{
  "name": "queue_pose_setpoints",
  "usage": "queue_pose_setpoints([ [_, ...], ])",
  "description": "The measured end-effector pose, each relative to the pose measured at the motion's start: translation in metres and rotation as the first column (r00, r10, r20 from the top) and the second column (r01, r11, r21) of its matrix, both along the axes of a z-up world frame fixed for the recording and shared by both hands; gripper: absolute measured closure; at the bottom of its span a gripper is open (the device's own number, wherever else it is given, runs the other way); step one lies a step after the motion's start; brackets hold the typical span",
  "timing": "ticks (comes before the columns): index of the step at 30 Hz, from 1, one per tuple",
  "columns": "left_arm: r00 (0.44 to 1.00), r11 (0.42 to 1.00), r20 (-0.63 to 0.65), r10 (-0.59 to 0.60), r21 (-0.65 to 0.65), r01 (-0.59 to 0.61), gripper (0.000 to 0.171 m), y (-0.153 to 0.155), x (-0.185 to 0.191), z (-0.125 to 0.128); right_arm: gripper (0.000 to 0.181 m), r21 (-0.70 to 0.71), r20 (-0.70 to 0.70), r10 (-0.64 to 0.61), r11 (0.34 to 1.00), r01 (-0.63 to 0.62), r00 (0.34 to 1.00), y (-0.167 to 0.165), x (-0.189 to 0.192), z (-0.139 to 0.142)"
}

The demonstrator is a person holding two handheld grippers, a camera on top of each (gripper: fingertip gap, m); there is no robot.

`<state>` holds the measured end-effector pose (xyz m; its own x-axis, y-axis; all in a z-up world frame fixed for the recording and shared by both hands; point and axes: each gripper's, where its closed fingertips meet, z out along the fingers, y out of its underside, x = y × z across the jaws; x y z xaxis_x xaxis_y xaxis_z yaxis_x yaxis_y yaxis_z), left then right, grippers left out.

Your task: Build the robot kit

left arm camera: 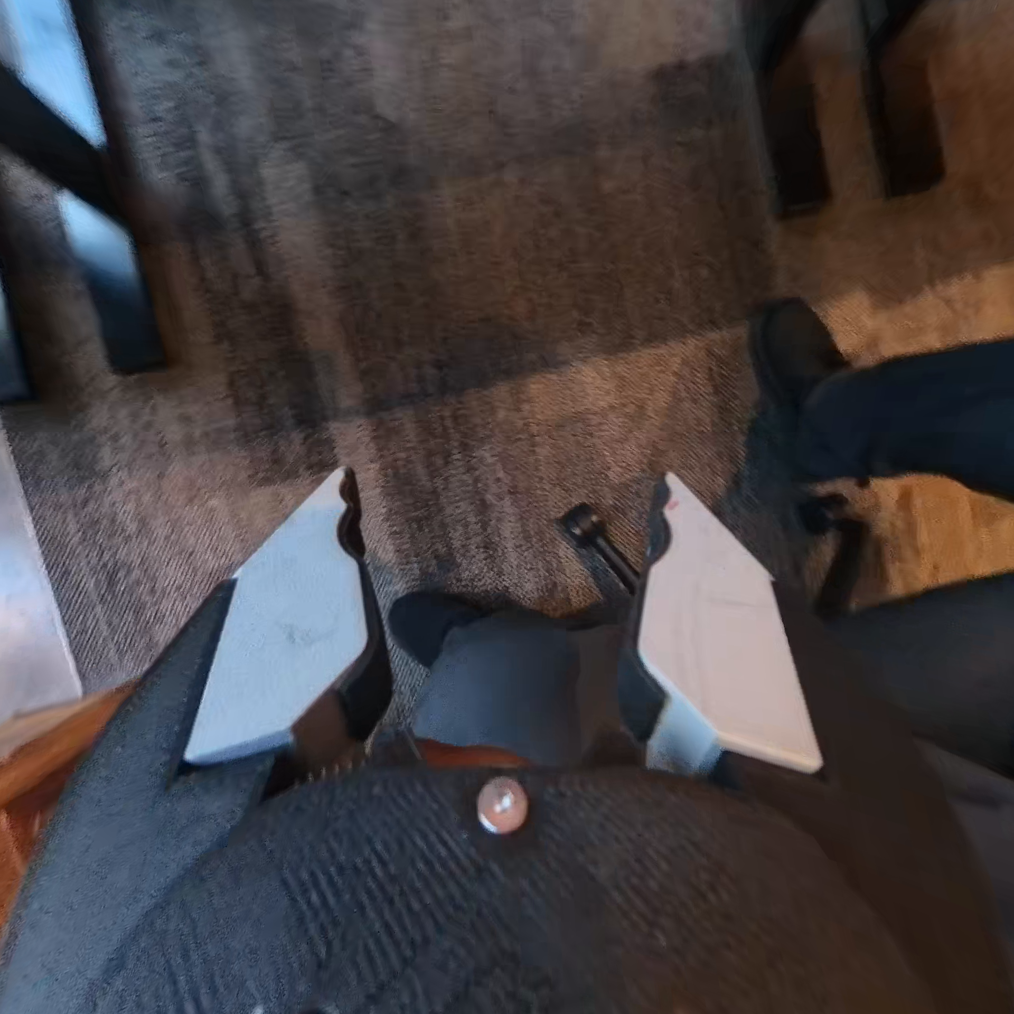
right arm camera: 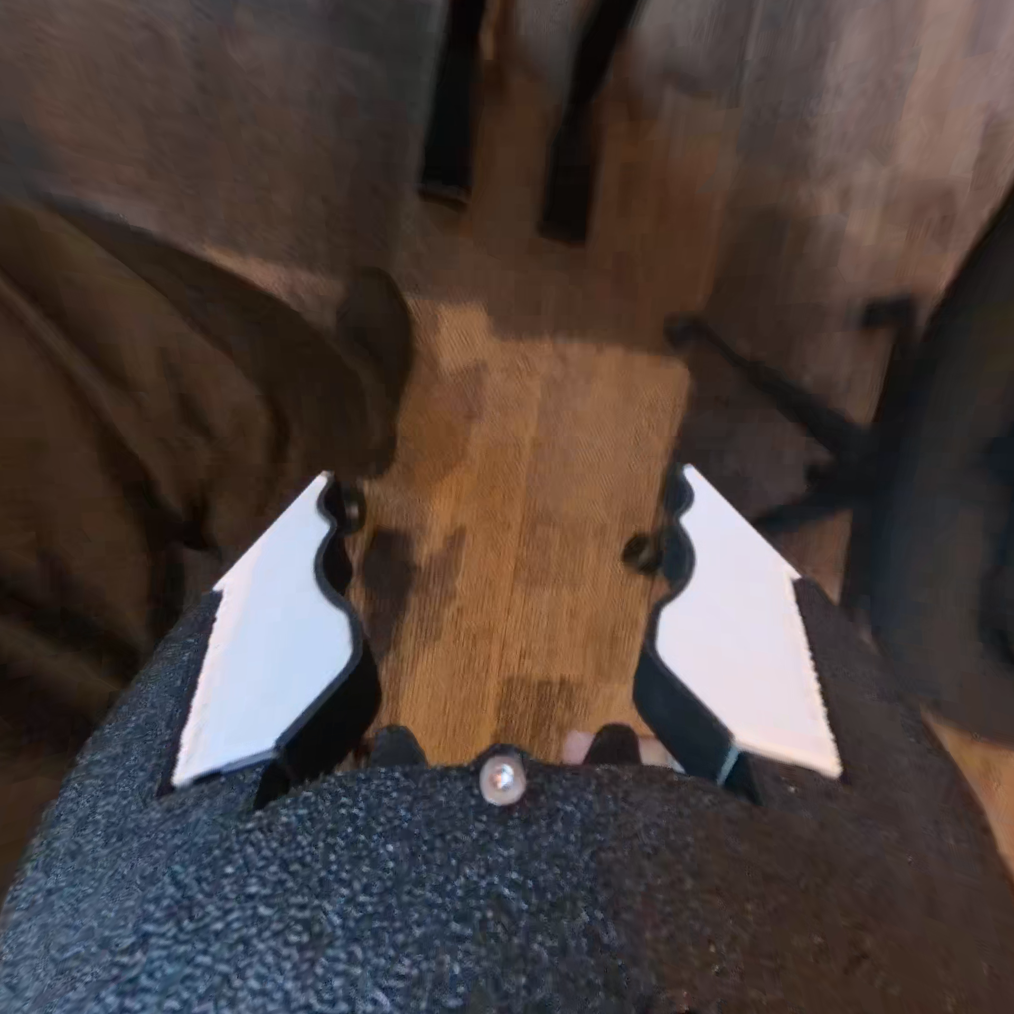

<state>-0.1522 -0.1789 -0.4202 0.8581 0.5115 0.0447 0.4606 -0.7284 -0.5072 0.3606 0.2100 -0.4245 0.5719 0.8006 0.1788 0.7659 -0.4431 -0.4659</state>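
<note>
Both views are blurred and look down at a carpeted floor. My left gripper (left arm camera: 505, 494) is open and empty, its white-faced fingers spread wide above grey-brown carpet (left arm camera: 439, 274). A person's dark-trousered knee (left arm camera: 494, 675) sits just below it, and a black chair-base leg with a caster (left arm camera: 587, 521) lies near its right finger. My right gripper (right arm camera: 505, 488) is open and empty above a sunlit patch of carpet (right arm camera: 538, 466). A person's leg and dark shoe (right arm camera: 373, 351) lie to its left.
Another leg and dark shoe (left arm camera: 795, 351) reach in from the right of the left wrist view. Black furniture legs (right arm camera: 450, 110) stand on the carpet ahead. A black chair base (right arm camera: 823, 439) is on the right. A wooden edge (left arm camera: 49, 746) shows lower left.
</note>
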Motion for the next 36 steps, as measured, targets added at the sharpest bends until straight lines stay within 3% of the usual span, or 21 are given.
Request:
queue_pose_setpoints([
  [3, 0.977, 0.977, 0.002, -0.213, 0.020, 0.213, 0.070, 0.037, 0.054, -0.003, 0.062, -0.113, -0.025, -0.204, 0.973, 0.200, 0.979, -0.023, 0.110, -0.046],
  [6, 0.939, 0.939, -0.045, -0.342, -0.057, 0.339, 0.072, 0.048, 0.091, -0.020, 0.062, -0.179, -0.061, -0.379, 0.914, 0.364, 0.923, -0.061, 0.208, -0.097],
  [9, 0.921, 0.919, -0.064, -0.384, -0.122, 0.375, 0.081, 0.057, 0.120, -0.043, 0.062, -0.188, -0.018, -0.464, 0.872, 0.452, 0.886, -0.103, 0.290, -0.165],
  [12, 0.931, 0.926, -0.010, -0.364, -0.114, 0.361, 0.085, 0.088, 0.151, -0.053, 0.062, -0.252, 0.042, -0.542, 0.807, 0.534, 0.840, -0.155, 0.350, -0.238],
  [16, 0.907, 0.892, -0.005, -0.421, -0.183, 0.413, 0.091, 0.134, 0.187, -0.065, 0.067, -0.348, 0.094, -0.679, 0.663, 0.663, 0.728, -0.232, 0.399, -0.312],
  [21, 0.856, 0.806, 0.030, -0.516, -0.322, 0.497, 0.094, 0.169, 0.223, -0.085, 0.070, -0.421, 0.235, -0.788, 0.445, 0.790, 0.569, -0.354, 0.431, -0.376],
  [26, 0.803, 0.721, 0.051, -0.594, -0.407, 0.560, 0.097, 0.194, 0.247, -0.092, 0.073, -0.526, 0.324, -0.841, 0.219, 0.822, 0.432, -0.488, 0.414, -0.398],
  [29, 0.753, 0.667, 0.071, -0.655, -0.415, 0.619, 0.098, 0.205, 0.273, -0.099, 0.073, -0.538, 0.381, -0.842, 0.135, 0.832, 0.382, -0.550, 0.400, -0.403],
  [32, 0.697, 0.635, 0.075, -0.713, -0.352, 0.688, 0.097, 0.213, 0.308, -0.097, 0.073, -0.515, 0.345, -0.867, 0.145, 0.845, 0.359, -0.549, 0.403, -0.400],
  [34, 0.669, 0.628, 0.045, -0.742, -0.301, 0.717, 0.097, 0.214, 0.322, -0.087, 0.073, -0.467, 0.245, -0.896, 0.225, 0.855, 0.370, -0.504, 0.417, -0.389],
  [36, 0.654, 0.636, -0.010, -0.756, -0.246, 0.731, 0.097, 0.215, 0.326, -0.068, 0.073, -0.392, 0.103, -0.908, 0.338, 0.856, 0.406, -0.435, 0.433, -0.361],
])
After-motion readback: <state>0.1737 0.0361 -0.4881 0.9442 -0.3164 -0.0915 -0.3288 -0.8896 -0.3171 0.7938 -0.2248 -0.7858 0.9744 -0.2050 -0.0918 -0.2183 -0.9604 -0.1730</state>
